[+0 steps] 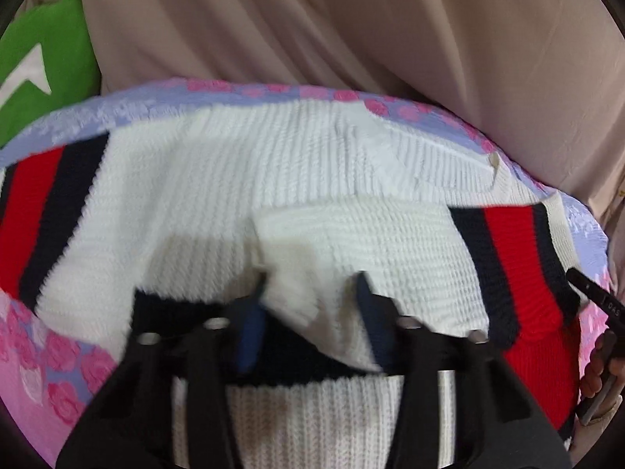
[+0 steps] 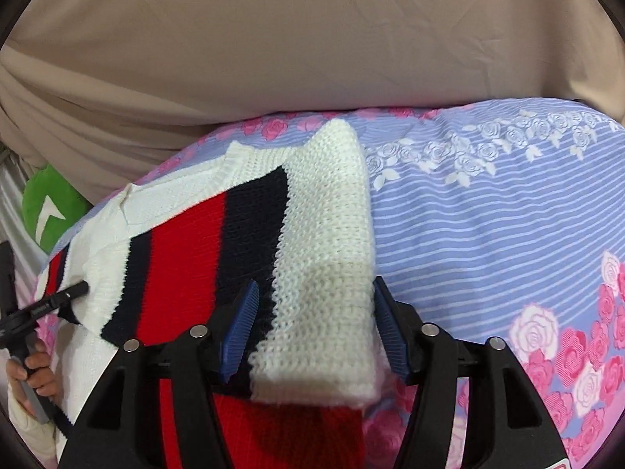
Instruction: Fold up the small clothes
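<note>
A small white knit sweater (image 1: 242, 179) with red and navy stripes lies on the floral bedsheet (image 1: 70, 355). In the left wrist view my left gripper (image 1: 312, 293) has its jaws apart with a raised fold of the white knit between the blue pads (image 1: 250, 332). In the right wrist view my right gripper (image 2: 316, 312) stands open around the sweater's sleeve (image 2: 324, 273), whose white cuff end lies between the blue pads (image 2: 238, 328) without being pinched. The sweater (image 2: 179, 258) spreads to the left there, where my left gripper's tip shows at the edge.
The bedsheet (image 2: 488, 234) is lilac with white stripes and pink roses. Beige fabric (image 2: 273, 39) rises behind the bed. A green cushion (image 2: 50, 207) sits at the far left, also in the left wrist view (image 1: 43, 62).
</note>
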`<control>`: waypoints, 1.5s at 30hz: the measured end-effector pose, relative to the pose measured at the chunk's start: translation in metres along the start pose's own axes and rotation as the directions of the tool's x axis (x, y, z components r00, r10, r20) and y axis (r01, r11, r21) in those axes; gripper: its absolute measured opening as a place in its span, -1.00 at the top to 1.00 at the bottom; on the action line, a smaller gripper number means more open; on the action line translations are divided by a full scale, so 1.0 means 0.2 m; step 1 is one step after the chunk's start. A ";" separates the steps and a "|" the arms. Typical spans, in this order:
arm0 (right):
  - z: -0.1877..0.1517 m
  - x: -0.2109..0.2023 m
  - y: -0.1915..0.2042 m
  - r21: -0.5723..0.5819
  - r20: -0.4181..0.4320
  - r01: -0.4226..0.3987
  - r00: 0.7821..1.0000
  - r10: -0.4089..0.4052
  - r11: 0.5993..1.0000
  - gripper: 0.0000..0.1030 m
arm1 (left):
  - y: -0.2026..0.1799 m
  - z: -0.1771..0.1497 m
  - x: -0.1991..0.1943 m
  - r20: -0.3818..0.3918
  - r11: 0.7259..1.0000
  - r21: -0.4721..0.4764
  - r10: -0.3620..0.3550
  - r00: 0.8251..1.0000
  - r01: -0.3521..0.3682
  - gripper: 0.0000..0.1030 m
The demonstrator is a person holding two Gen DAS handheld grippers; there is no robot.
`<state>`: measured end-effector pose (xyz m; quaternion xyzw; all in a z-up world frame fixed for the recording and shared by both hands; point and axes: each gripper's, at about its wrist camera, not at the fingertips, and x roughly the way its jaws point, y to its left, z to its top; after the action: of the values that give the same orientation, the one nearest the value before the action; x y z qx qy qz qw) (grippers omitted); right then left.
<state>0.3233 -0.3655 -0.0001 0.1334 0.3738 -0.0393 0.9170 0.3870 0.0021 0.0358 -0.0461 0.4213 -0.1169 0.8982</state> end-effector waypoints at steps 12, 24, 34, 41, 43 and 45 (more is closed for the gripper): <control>0.03 0.03 0.09 -0.066 0.039 0.061 0.998 -0.059 0.996 0.73 | 0.04 0.15 -0.20 0.170 0.996 0.074 0.037 0.985 -0.050 0.85; -0.06 -0.09 0.33 -0.172 0.030 -0.035 0.999 0.041 0.985 0.72 | 0.11 0.00 0.03 0.048 0.997 0.047 0.051 0.998 -0.053 0.79; -0.12 -0.11 0.15 -0.143 -0.003 0.041 0.999 -0.042 0.989 0.58 | 0.23 0.02 -0.05 0.061 0.998 -0.039 -0.053 0.997 0.055 -0.21; 0.28 0.07 0.10 -0.037 0.058 0.111 0.992 -0.109 0.993 -0.07 | 0.18 0.16 0.09 -0.019 0.993 -0.085 -0.088 0.996 0.086 -0.28; 0.35 0.19 0.05 0.028 0.006 0.118 0.993 -0.118 0.993 -0.04 | 0.14 0.18 0.11 -0.015 0.998 -0.042 -0.057 0.998 0.056 0.14; 0.39 0.29 0.02 0.062 -0.036 0.098 0.995 -0.096 0.993 0.58 | 0.10 0.21 0.11 0.004 1.000 0.000 -0.025 1.000 0.025 0.90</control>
<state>0.4186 -0.3816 0.0135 0.1449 0.3935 -0.0936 0.9030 0.4374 0.0159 0.0427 -0.0515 0.4191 -0.1281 0.8974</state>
